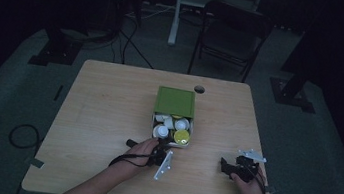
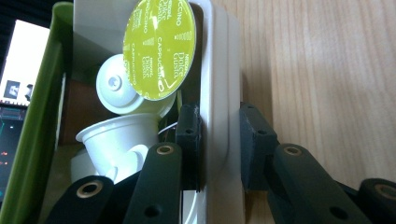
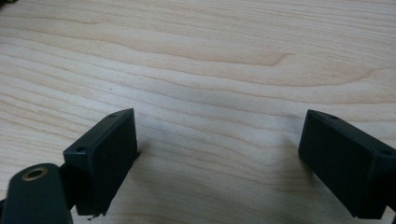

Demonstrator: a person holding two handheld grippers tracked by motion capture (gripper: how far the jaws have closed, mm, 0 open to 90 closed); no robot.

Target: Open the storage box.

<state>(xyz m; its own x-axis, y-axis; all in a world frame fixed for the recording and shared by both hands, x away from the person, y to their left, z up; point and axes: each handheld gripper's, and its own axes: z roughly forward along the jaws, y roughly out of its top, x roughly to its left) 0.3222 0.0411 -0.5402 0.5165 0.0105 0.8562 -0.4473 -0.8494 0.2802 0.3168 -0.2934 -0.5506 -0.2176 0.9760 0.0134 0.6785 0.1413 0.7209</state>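
Observation:
A small white box (image 1: 189,134) with its green lid (image 1: 174,101) folded back stands mid-table and holds coffee capsules. One capsule has a yellow-green foil top (image 2: 159,46), and white capsules (image 2: 116,133) lie beside it. My left gripper (image 2: 219,135) straddles the box's near white wall (image 2: 217,70), one jaw inside and one outside, pressed against it. In the high view that left gripper (image 1: 162,148) sits at the box's front edge. My right gripper (image 3: 219,154) rests open just above bare wood, and in the high view the right gripper (image 1: 225,165) is near the front right.
The wooden table (image 1: 106,118) has a cable hole (image 1: 199,89) behind the box. A folding chair (image 1: 231,34) stands beyond the far edge. Cables trail across the floor (image 1: 21,135) on the left. The room is dim.

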